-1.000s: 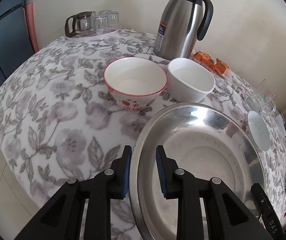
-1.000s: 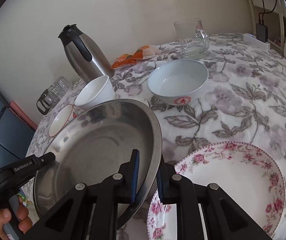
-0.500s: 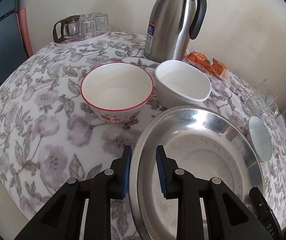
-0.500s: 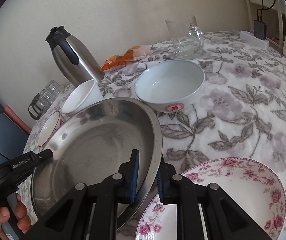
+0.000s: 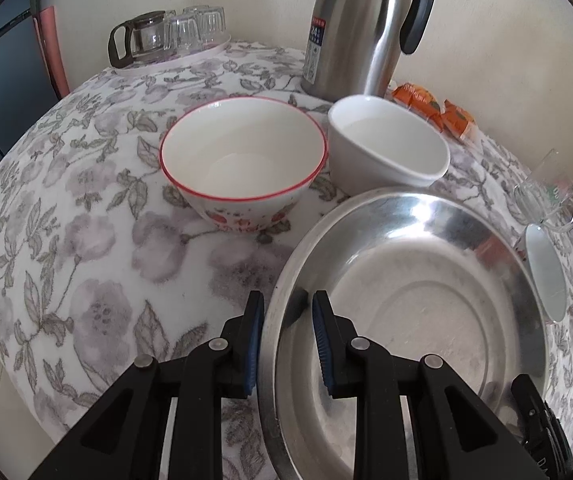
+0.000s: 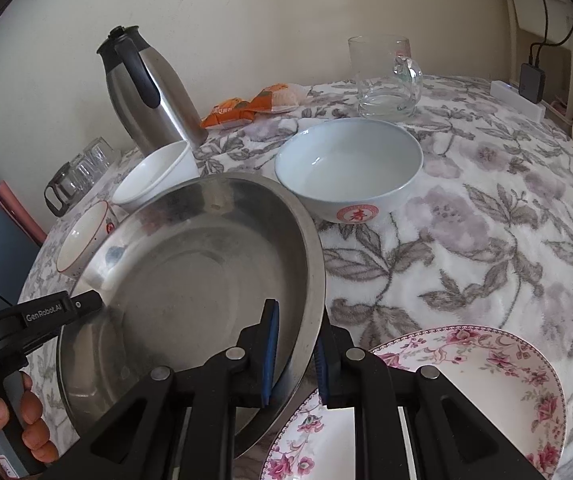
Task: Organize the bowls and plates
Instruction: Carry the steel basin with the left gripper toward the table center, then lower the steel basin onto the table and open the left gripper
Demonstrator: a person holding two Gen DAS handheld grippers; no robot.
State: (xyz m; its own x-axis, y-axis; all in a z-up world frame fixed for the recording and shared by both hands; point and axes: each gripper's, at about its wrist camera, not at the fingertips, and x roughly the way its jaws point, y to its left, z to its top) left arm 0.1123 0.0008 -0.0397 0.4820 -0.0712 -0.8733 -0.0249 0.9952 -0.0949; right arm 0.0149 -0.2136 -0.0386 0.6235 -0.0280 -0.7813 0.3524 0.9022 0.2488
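Both jaws pinch the steel basin's (image 5: 414,280) rim: the left gripper (image 5: 288,320) on one edge, the right gripper (image 6: 296,344) on the opposite edge. Beyond the basin stand a red-rimmed bowl (image 5: 242,160) and a plain white bowl (image 5: 386,144); its right edge overlaps a floral plate (image 6: 466,400).

A home dining spot: floral-clothed tabletop (image 6: 506,240) with bowls (image 6: 348,168), flask (image 5: 358,28), glasses (image 5: 194,26), snack packets (image 6: 254,106).

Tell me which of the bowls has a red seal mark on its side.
The pale blue bowl, in front of the glass mug. The red-rimmed bowl has a strawberry-like pattern instead, and the white bowl is plain.
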